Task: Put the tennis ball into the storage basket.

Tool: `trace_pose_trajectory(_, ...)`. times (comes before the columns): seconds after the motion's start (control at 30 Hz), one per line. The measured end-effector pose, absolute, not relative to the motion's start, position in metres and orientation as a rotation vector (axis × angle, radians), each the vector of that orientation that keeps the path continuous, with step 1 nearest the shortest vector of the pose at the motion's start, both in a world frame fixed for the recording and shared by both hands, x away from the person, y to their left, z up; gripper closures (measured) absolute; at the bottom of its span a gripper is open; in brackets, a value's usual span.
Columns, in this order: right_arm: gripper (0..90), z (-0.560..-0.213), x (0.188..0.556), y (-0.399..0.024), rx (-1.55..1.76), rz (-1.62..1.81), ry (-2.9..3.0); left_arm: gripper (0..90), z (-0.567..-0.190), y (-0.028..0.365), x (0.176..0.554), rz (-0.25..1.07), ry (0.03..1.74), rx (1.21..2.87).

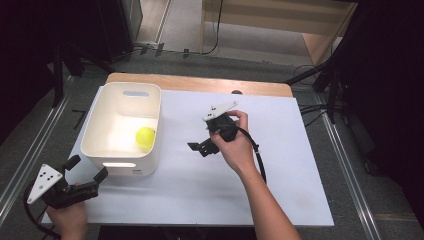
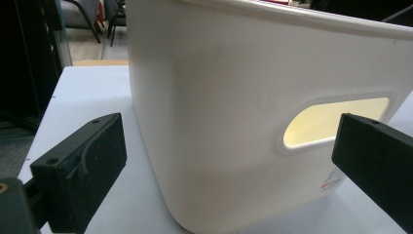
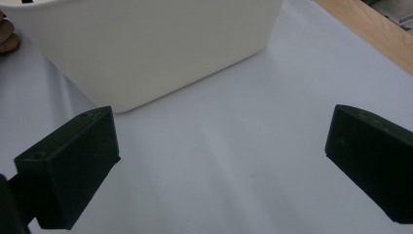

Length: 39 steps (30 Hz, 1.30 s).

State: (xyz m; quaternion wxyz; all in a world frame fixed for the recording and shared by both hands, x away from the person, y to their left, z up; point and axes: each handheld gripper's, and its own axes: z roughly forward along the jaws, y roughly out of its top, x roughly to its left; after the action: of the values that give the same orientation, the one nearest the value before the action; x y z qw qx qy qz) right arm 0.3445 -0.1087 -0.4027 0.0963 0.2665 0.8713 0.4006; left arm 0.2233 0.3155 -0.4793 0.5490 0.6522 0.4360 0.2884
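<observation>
In the high view, a white bin (image 1: pixel 100 131) is sitting at the left of the white table (image 1: pixel 280 165), and a yellow ball (image 1: pixel 145 136) is lying inside it by the right wall. The left gripper (image 1: pixel 87 169) is hovering at the table's near left corner, just short of the bin's near wall, its jaws spread wide and holding nothing. The right gripper (image 1: pixel 197 148) is hanging over the middle of the table, to the right of the bin and apart from it, jaws pointing toward the bin. In the left gripper view, the two black jaws are standing far apart and empty, facing the bin (image 2: pixel 234 97) close up, with its handle slot (image 2: pixel 336 119) showing near the right jaw. In the right gripper view, the jaws are likewise gaping wide and gripping nothing, above bare table (image 3: pixel 229 161), with the bin (image 3: pixel 146 44) lying ahead.
</observation>
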Motion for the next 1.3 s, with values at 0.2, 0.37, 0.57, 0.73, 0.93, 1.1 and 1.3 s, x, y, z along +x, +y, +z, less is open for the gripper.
trace_pose_trajectory(0.2,0.0,-0.414,0.338,-0.121,0.831,1.208,2.558,0.0,-0.479,0.315,0.223,0.683,1.033,1.547)
trace_pose_trajectory(0.37,0.0,-0.420,0.334,-0.129,0.863,1.219,2.542,0.0,-0.479,0.316,0.223,0.685,1.032,1.554)
trace_pose_trajectory(0.57,0.0,-0.427,0.328,-0.142,0.896,1.236,2.514,0.0,-0.480,0.316,0.223,0.680,1.034,1.545)
trace_pose_trajectory(0.73,0.0,-0.433,0.323,-0.152,0.917,1.253,2.493,0.0,-0.480,0.316,0.223,0.680,1.031,1.547)
trace_pose_trajectory(0.93,0.0,-0.438,0.317,-0.167,0.957,1.271,2.464,0.0,-0.480,0.316,0.223,0.681,1.031,1.550)
trace_pose_trajectory(1.1,0.0,-0.441,0.310,-0.182,0.981,1.281,2.435,0.0,-0.480,0.316,0.222,0.681,1.033,1.551)
trace_pose_trajectory(1.3,0.0,-0.446,0.300,-0.202,1.020,1.282,2.398,0.0,-0.480,0.318,0.223,0.672,1.036,1.539)
